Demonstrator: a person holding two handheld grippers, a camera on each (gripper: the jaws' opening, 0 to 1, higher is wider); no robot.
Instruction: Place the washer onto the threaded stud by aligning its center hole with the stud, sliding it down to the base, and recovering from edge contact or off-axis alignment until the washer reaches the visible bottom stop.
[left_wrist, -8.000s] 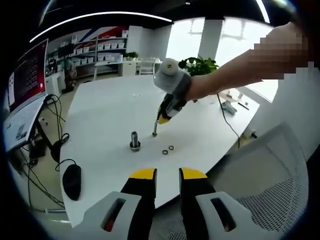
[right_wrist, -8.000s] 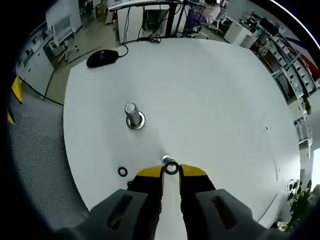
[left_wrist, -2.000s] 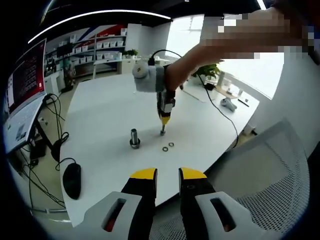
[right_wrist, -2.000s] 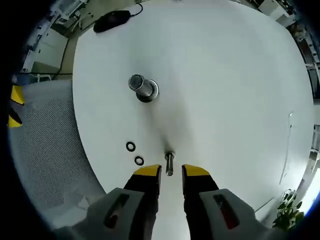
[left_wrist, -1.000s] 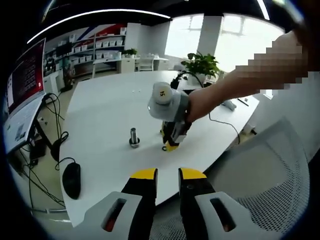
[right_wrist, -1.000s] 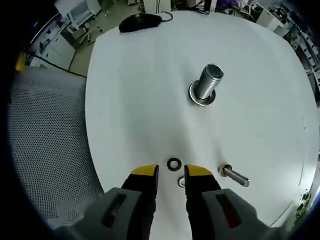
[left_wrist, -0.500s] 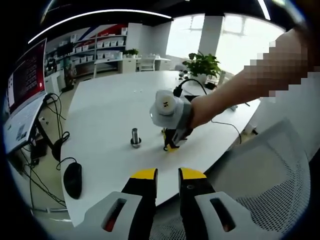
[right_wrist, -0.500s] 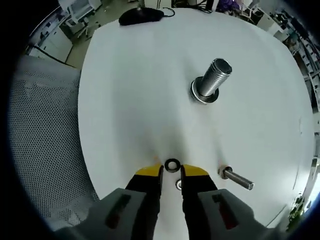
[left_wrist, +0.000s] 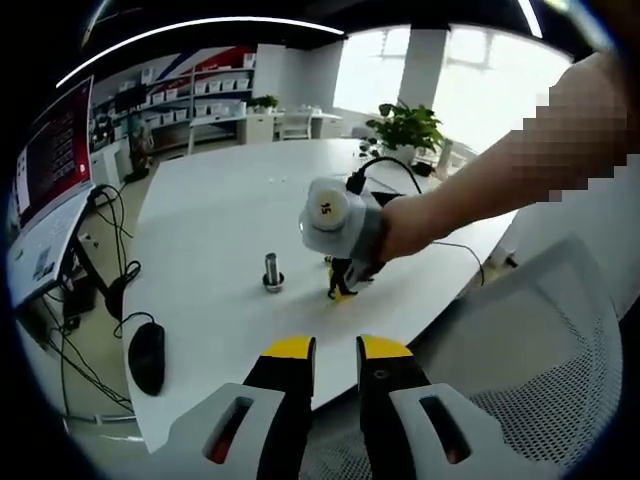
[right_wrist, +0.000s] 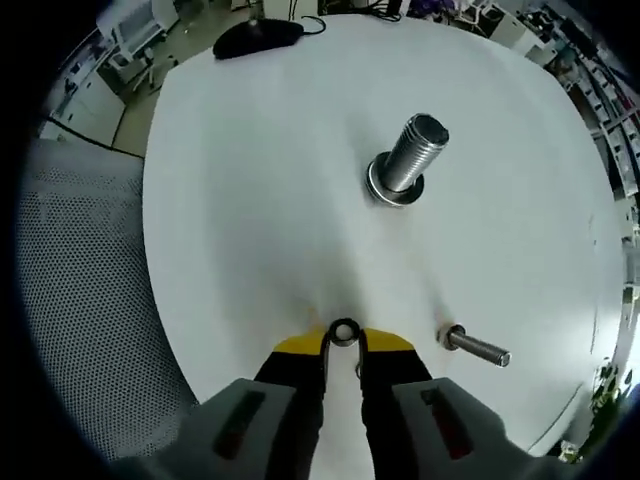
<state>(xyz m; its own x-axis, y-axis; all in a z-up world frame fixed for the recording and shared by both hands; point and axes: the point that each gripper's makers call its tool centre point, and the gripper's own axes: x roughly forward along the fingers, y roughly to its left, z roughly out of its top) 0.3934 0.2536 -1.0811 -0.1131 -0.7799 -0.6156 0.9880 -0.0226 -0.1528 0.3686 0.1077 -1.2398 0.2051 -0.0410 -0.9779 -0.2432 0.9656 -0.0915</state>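
You are at the pick-up step: your right gripper (right_wrist: 342, 345) has its yellow-tipped jaws drawn in on a small dark washer (right_wrist: 343, 331), which sits right at the tips, low on the white table (right_wrist: 260, 180) near the edge closest to you. From this angle the ring looks pinched between the tips, though whether it is lifted clear of the surface or resting on it I cannot tell. In the left gripper view that same right gripper (left_wrist: 341, 291) is down at the tabletop, just beside the large threaded stud (left_wrist: 271, 271). Your left gripper (left_wrist: 336, 352) hangs off the near edge, jaws slightly parted and holding nothing. The large threaded stud (right_wrist: 408, 155) stands upright on its wide base toward the middle of the table, well apart from the washer, and a thinner threaded stud (right_wrist: 478, 349) stands just beside your right jaw, near the table's edge. Judging from this, nothing is on either stud yet. Your next move calls for a secure lift with the ring kept flat, then a carry to whichever stud the hole fits; the ring looks small, so the thinner stud seems the likelier target. Bring the hole square over the stud's top before lowering, and expect to re-centre if the rim catches on the thread.
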